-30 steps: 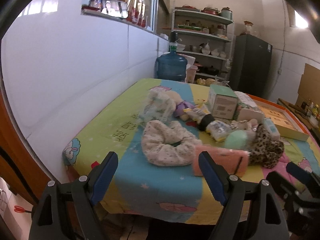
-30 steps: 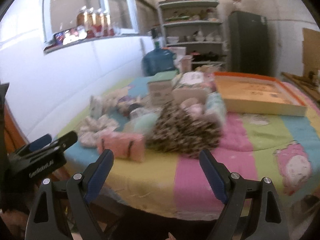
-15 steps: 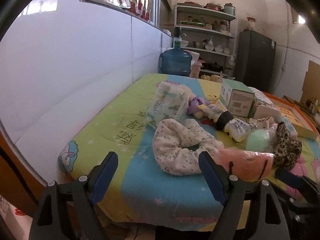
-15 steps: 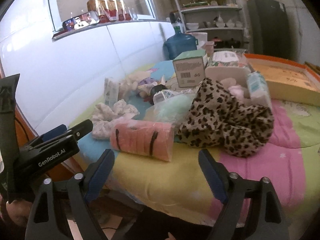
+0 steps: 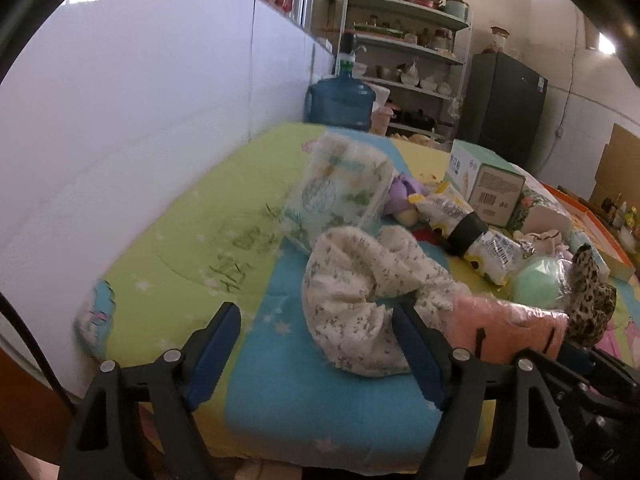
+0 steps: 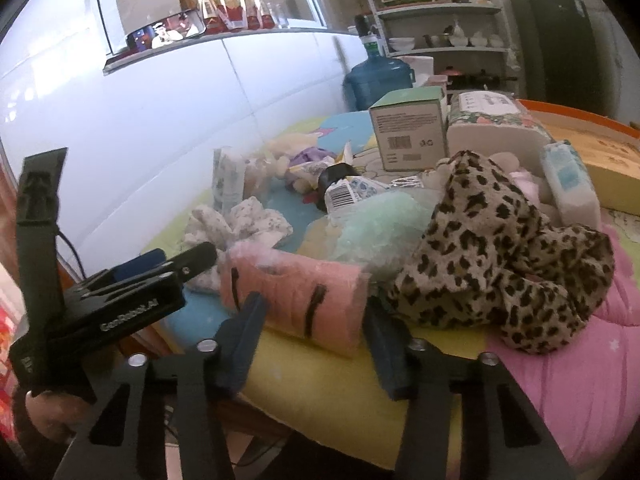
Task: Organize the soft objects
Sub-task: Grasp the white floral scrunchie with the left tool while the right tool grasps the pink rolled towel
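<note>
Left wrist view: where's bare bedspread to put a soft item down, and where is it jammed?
Free: the green strip of the bedspread between the white wall and the floral cloth, and the blue patch in front of that cloth. Crowded: from the pink pack and leopard-print cloth back to the green box.

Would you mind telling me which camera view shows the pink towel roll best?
The right wrist view: the pink roll lies whole and near, between the closing fingers of the right tool, which do not clearly press it yet. The left wrist view shows the roll off to the side, partly behind a left tool finger.
</note>
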`<state>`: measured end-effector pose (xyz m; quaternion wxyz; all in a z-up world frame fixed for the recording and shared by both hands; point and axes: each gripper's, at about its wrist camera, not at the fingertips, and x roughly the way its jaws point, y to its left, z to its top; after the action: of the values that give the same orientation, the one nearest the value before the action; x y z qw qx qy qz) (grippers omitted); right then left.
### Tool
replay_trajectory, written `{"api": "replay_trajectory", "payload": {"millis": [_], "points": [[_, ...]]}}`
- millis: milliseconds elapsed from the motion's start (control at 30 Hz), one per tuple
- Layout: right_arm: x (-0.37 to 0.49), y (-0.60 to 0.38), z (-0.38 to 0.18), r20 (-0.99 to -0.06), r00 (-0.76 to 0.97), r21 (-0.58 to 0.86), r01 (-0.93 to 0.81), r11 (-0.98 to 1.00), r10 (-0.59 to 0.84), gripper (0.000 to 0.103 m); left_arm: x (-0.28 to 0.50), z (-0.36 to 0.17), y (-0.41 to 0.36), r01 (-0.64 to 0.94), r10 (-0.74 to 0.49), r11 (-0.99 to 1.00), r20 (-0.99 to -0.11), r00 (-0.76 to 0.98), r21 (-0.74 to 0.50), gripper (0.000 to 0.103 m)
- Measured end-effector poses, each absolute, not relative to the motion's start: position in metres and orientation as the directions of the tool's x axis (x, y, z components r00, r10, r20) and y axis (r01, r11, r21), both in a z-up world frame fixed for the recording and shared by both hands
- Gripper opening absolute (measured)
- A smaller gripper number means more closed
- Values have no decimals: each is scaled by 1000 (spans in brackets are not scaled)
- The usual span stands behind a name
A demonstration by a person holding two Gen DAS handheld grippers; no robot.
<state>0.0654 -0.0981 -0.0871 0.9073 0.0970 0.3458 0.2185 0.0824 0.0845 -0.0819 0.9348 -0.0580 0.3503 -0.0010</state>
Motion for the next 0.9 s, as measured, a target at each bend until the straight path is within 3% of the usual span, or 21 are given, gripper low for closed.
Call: {"api": "replay_trajectory", "payload": {"millis": [100,133,200,300,467,900], "points": [[65,-96,-86,-586,659,319,-347,882,472,29,82,-83,85,-38,-40,993,-637,769,-108,73],[65,-95,-86,-586,656,319,-353,879,476,26,82,-84,84,-28,-47,994,-633,773,-108,65],[62,-95,-85,-584,653,318,-363,876,482,23,81,-84,82,-16,-50,995,-629,776,-98,36],[58,-94,-84,-581,651,314,-374,873,488,19,79,-85,82,17,-99,991,-625,774,-135,17],[52,-92,-78,-565,664,297,-390,872,490,18,72,-80,79,32,-116,989,-610,784,-147,9],[38,-107,-51,-485,704,307,-418,855,518,12,53,-42,73,34,-103,990,-533,840,-138,9]]}}
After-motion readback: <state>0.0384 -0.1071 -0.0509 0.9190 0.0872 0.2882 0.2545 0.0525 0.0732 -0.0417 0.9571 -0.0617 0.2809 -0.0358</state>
